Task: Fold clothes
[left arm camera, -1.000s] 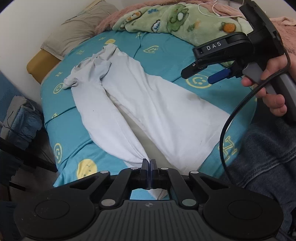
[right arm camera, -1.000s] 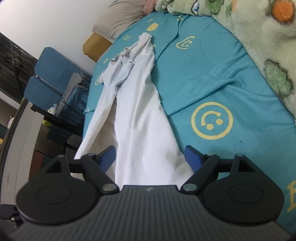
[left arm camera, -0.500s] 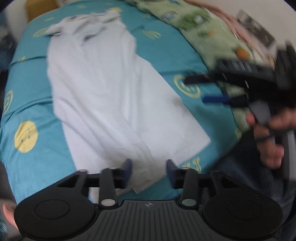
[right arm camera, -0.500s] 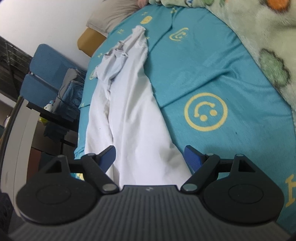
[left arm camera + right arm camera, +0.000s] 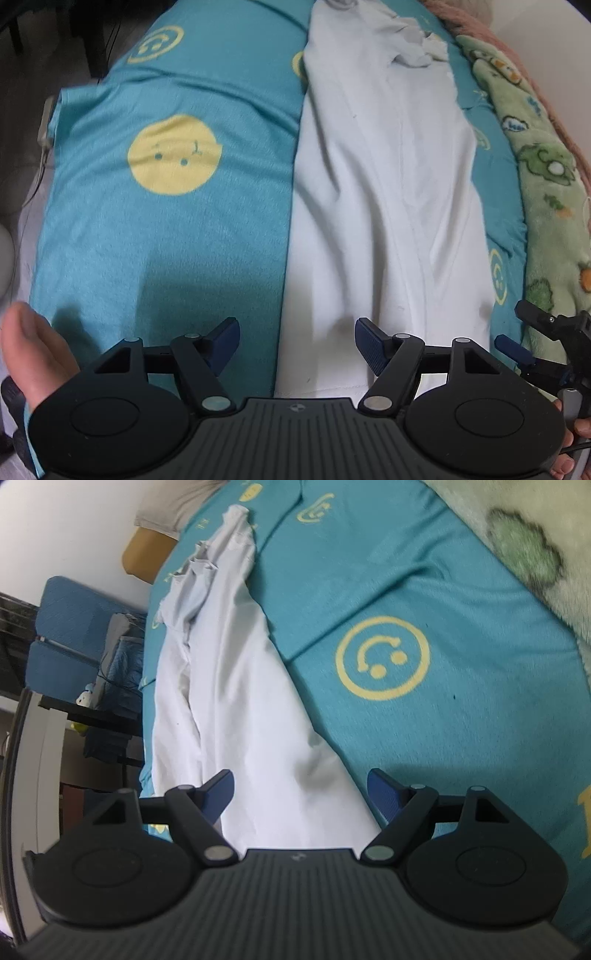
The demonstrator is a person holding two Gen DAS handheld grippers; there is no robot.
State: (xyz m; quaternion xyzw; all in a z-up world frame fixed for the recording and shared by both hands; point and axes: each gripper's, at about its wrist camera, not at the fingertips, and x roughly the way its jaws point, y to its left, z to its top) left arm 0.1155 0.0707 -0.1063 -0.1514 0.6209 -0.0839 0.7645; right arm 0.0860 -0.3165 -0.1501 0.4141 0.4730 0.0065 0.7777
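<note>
White garment (image 5: 384, 206) lies under open left gripper (image 5: 297, 341).

left gripper (image 5: 297, 341): jaws just opening, were clamped on the hem of the white garment (image 5: 384, 206), now apart with its edge below them, unpinched
left view: rolled and dropped closer to the bed, garment now runs straight up the frame
right gripper (image 5: 301, 792): slightly lower over the garment (image 5: 236, 686)

the white garment (image 5: 388, 221) is thin, smooth matt cloth, softly creased. the teal bedsheet (image 5: 166, 240) has a faint sheen. the green blanket (image 5: 554, 206) along the bed's edge looks fleecy. the left gripper (image 5: 297, 341) is matt black plastic.
</note>
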